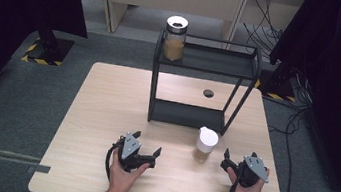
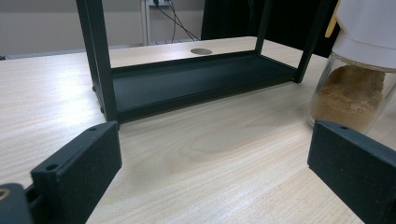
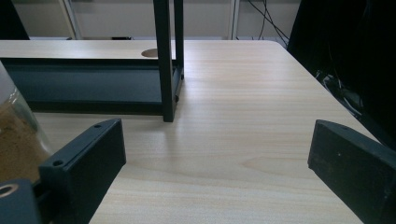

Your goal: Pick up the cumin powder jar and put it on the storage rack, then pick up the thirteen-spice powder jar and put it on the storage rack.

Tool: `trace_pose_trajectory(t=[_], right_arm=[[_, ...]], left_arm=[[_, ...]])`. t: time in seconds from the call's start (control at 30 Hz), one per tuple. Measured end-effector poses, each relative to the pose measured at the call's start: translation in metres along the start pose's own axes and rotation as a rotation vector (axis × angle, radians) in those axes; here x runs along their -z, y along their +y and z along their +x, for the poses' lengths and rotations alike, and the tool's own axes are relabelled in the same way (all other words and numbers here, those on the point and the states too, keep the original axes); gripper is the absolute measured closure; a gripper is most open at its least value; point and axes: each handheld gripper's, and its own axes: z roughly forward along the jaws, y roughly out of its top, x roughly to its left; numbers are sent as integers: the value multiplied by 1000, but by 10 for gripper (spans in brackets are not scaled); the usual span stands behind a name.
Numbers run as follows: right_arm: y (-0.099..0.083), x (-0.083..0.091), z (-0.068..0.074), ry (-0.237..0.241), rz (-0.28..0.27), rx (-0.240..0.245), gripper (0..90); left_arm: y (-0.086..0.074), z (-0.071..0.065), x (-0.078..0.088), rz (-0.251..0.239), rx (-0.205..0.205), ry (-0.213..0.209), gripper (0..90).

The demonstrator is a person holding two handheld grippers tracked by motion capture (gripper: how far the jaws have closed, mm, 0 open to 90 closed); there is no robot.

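While both grippers, left [image 1: 147, 149] and right [image 1: 236, 162], sat spread and empty flanking the jar [image 1: 205, 145], it stood free before the rack [image 1: 206, 60], seemingly awaiting pickup.

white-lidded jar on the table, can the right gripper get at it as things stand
Probably yes. The white-lidded jar stands on bare table in front of the rack, just to the left of the right gripper, whose jaws are open. Nothing lies between them.
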Motion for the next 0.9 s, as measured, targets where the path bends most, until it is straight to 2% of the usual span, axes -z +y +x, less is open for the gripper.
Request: trace_pose_trajectory(t=[0.13,0.5,0.67,0.9], right_arm=[[-1,0,-2,6,-5,-13,41],[0,-1,-1,11,-3,-5,40],[0,-2,2,5,-4,13,40],[0,-2,0,12,-2,5,40]], left_arm=[[2,-1,-1,9,-3,3,21],[0,-2,0,-2,-10,7,21],[-1,-1,2,-5,-5,4,21],[0,-2,1,2,-10,3,21]])
